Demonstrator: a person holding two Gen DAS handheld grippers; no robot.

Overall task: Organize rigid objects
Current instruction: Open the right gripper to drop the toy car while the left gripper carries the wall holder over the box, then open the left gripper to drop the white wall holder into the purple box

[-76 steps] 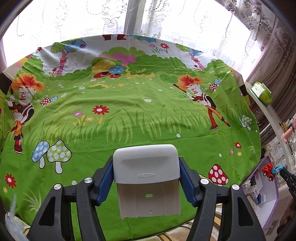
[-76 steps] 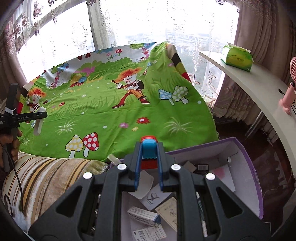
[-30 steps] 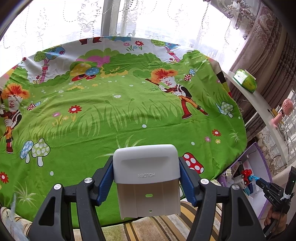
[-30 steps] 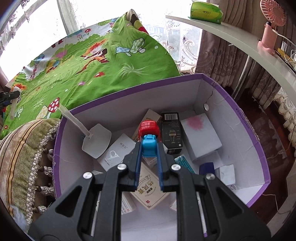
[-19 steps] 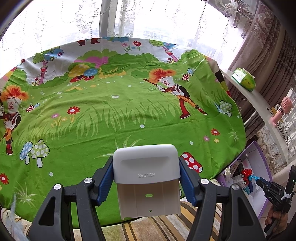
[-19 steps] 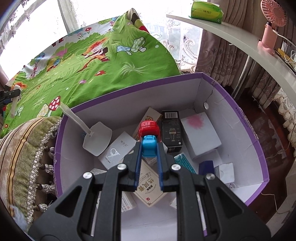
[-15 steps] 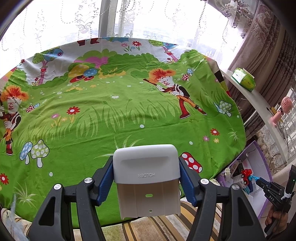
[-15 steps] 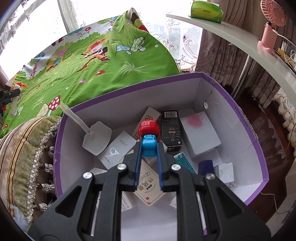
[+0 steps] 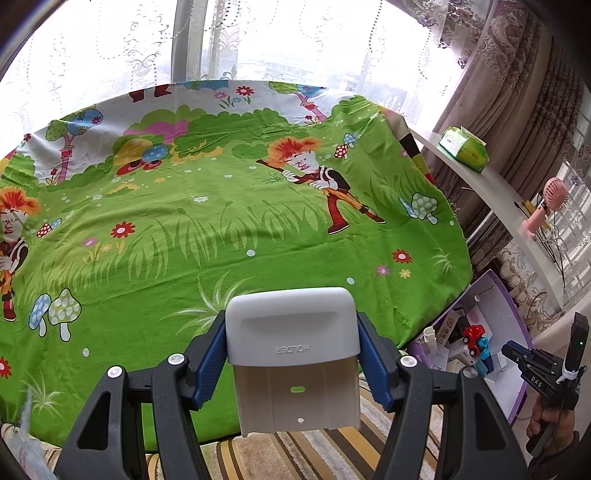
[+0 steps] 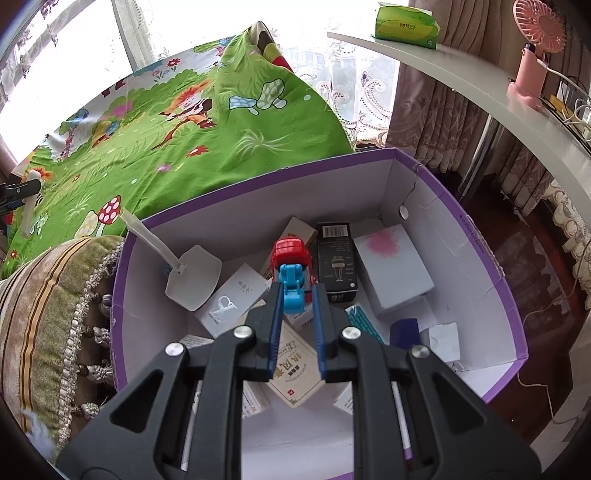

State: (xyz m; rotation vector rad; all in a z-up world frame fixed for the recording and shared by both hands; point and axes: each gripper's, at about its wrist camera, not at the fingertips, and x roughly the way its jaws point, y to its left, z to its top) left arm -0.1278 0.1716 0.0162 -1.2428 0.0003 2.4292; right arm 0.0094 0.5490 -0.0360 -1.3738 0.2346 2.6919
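Sitting between the right gripper fingers: toy truck, over box.

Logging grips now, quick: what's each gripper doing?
Left gripper: closed on the grey holder.
Right gripper: jaws just easing open, red-blue toy between them.

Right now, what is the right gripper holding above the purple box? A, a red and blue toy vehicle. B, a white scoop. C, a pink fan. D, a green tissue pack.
A: the right gripper has the red and blue toy vehicle between its fingers over the purple box, while the white scoop lies inside the box and the tissue pack and pink fan sit on the shelf.
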